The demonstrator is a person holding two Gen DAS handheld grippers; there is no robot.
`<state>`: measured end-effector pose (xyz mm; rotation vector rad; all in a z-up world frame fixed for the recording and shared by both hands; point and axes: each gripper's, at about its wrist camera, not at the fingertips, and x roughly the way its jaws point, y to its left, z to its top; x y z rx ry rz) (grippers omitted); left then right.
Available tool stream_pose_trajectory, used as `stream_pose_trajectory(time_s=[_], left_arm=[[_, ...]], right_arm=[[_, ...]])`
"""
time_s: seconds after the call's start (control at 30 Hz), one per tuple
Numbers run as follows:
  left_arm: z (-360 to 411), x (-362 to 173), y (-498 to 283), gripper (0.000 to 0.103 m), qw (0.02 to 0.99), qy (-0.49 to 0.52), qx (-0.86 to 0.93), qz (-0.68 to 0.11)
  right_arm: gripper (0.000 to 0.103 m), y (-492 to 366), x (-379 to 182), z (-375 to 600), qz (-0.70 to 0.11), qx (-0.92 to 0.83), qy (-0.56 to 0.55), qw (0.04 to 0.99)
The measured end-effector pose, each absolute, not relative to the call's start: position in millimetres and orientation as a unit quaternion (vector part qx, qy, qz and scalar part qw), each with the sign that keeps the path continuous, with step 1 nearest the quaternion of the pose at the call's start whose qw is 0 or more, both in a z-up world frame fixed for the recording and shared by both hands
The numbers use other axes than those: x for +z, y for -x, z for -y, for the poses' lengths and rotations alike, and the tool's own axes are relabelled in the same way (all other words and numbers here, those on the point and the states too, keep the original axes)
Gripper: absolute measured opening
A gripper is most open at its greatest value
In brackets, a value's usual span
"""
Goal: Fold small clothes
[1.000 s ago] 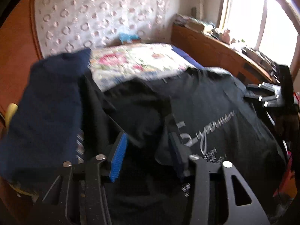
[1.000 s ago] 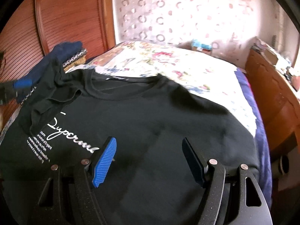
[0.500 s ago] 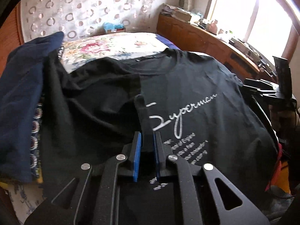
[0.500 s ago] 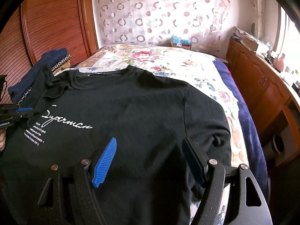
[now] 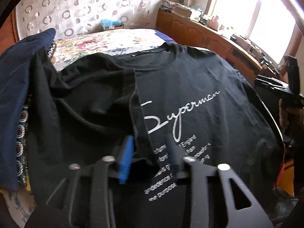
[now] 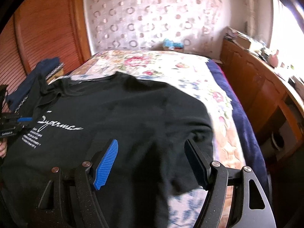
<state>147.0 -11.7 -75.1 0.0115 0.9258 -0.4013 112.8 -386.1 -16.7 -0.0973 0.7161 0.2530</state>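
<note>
Sunlit window (image 5: 266, 17) — wooden cabinets (image 6: 252, 87), floral bed (image 6: 155, 64).

A bed with a floral bedspread (image 6: 157, 66) fills the middle of the room, and a dark blue blanket (image 6: 245, 117) hangs along its right edge. Behind the bed there is a pale curtain with ring patterns (image 6: 144, 17). A small turquoise object (image 6: 172, 43) lies at the foot of this curtain. On the left stands a wooden louvred door (image 6: 43, 32). On the right, a long wooden cabinet (image 5: 205, 34) runs under a bright window (image 5: 266, 13), and many small items lie on top of it.
</note>
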Motion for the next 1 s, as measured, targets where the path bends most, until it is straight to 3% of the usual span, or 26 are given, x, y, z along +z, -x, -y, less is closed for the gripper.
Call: stream_pose_trajectory(time_s=[0.07, 0.17, 0.4, 0.77, 0.9, 1.0], left_arm=[[17, -74, -147, 0.053, 0.876, -0.017, -0.192, -0.442], [24, -68, -146, 0.077, 0.880, -0.025, -0.197, -0.432], [37, -53, -158, 0.079, 0.889, -0.023, -0.206, -0.408], [74, -67, -186, 0.079, 0.881, -0.043, -0.222, -0.416], [78, -79, -189, 0.079, 0.873, -0.050, -0.221, -0.433], [79, -80, -189, 0.079, 0.874, -0.055, -0.217, -0.432]], right_arm=[[0.074, -112, -20, 403, -0.355, 0.101, 0.043, 0.929], [0.074, -110, -26, 427, -0.365, 0.080, 0.030, 0.927], [0.071, -112, -39, 453, -0.390, 0.075, -0.011, 0.918], [0.034, -130, -33, 446, -0.408, 0.081, 0.003, 0.909], [0.004, -127, -31, 444, -0.401, 0.075, 0.034, 0.912], [0.004, -125, -29, 444, -0.395, 0.077, 0.046, 0.914]])
